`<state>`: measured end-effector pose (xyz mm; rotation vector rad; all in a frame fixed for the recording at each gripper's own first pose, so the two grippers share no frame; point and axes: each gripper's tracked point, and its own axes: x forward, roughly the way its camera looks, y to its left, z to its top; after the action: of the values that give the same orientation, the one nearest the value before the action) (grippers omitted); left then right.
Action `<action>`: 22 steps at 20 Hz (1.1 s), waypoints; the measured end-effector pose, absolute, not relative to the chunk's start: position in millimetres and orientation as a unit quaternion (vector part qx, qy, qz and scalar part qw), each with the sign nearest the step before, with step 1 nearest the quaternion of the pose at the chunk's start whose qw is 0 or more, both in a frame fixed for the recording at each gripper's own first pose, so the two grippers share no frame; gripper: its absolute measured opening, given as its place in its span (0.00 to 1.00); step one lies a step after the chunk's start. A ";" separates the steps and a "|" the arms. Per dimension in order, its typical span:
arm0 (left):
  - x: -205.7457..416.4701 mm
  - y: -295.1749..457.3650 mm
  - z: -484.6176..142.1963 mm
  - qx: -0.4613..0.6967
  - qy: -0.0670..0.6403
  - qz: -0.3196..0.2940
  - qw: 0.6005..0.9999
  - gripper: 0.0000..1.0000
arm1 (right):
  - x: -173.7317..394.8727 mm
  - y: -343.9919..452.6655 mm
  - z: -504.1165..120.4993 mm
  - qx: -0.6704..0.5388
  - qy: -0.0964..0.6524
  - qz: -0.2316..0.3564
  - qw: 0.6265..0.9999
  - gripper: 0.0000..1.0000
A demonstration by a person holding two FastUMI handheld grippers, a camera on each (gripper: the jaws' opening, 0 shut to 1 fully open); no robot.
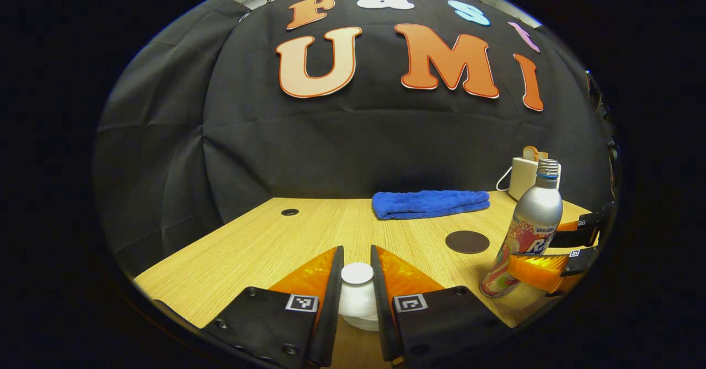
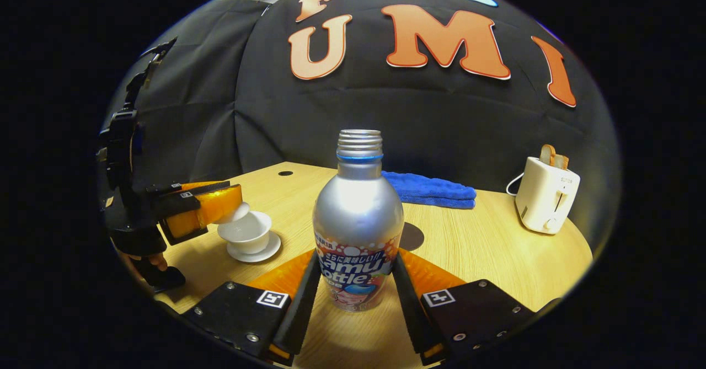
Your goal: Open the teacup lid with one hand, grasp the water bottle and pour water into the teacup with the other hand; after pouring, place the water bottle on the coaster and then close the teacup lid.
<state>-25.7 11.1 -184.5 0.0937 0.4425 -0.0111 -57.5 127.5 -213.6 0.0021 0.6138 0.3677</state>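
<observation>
Tabletop coaster (image 2: 411,236) half behind bottle (image 2: 358,223)

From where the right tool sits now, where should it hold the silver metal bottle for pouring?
Grip the silver metal bottle on its straight lower body, from the near side, level: the walls there are parallel, while the shoulder tapers. The right tool already straddles it there.

Dim booth, warm overhead light, glare on silver bottle (image 2: 357,206), soft shadows, fisheye bending at edges

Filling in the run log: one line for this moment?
left gripper: shut on lid | right gripper: shut on bottle, uncapped | coaster: bare
</observation>
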 end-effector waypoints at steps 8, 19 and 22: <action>-26.5 51.0 -173.0 0.038 0.217 0.028 0.975 0.36 | -26.3 103.5 -181.0 -0.139 0.259 0.147 0.944 0.73; -38.2 104.4 -163.8 0.048 0.214 0.071 0.973 0.36 | -2.5 125.2 -161.0 -0.302 0.192 0.176 0.917 0.73; -41.3 120.5 -160.2 0.048 0.213 0.081 0.973 0.36 | -1.8 126.3 -160.6 -0.347 0.180 0.183 0.902 0.73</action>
<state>-41.3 120.5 -160.2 0.0967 0.4293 0.1639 -1.8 126.3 -160.6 -0.7167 0.3724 0.3780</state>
